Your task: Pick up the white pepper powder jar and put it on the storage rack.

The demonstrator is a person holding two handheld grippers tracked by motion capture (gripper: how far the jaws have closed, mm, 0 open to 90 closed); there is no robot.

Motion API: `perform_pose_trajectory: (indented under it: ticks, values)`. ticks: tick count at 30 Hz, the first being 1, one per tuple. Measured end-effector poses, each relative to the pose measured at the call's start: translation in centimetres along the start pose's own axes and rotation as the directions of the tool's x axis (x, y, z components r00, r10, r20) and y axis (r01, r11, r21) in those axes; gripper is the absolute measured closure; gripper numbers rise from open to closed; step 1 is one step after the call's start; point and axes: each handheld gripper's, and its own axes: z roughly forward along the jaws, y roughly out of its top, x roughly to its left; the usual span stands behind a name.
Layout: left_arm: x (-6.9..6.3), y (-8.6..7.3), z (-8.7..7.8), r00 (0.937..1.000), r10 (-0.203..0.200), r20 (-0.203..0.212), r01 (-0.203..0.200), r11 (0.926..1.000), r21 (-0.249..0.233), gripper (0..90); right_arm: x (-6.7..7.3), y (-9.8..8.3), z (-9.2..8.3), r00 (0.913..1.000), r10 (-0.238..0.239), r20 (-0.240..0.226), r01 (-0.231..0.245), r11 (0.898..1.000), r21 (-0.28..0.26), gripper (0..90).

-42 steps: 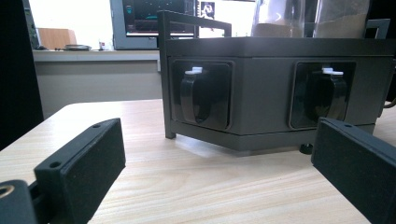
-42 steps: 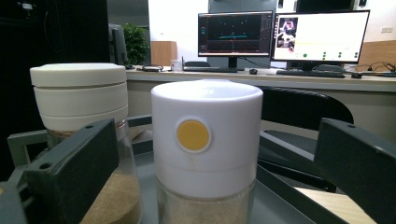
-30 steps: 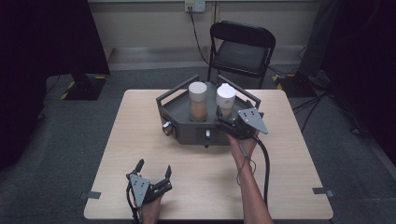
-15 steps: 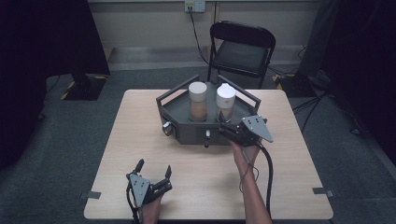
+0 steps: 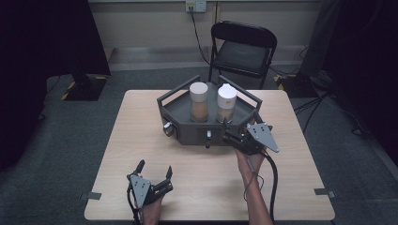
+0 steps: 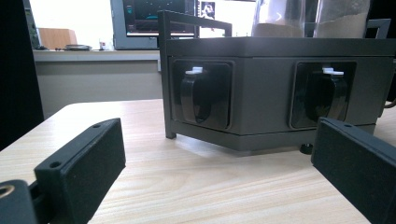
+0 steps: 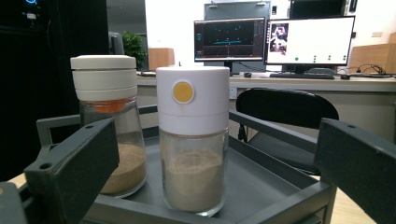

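Plainly, right tool (image 5: 232,136) gapes wide, empty, facing unlabelled yellow-dotted shaker (image 7: 192,140); left tool (image 5: 154,176) likewise wide, empty

Two jars (image 5: 198,101) (image 5: 226,102) stand in one tray (image 5: 178,110) — one tray, one desk (image 5: 197,187). The tray's front faces carry two knobs (image 5: 167,130) (image 5: 208,136). Two grippers: left (image 5: 154,176) and right (image 5: 226,134), each with two fingers. One chair (image 5: 244,49) stands beyond the desk. In the right gripper view, two monitors (image 7: 229,39) (image 7: 309,39) — side by side — and one plant (image 7: 134,46).
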Motion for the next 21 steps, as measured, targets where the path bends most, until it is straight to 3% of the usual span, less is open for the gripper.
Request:
perform_pose_trajectory:
  ticks: [21]
  values:
    - [0.0, 0.0, 0.0, 1.0000, 0.000, 0.000, 0.000, 1.0000, 0.001, 2.4, 0.4, -0.3, -3.4, 0.9990, -0.019, 0.041, 0.018, 1.000, 0.005, 0.0]
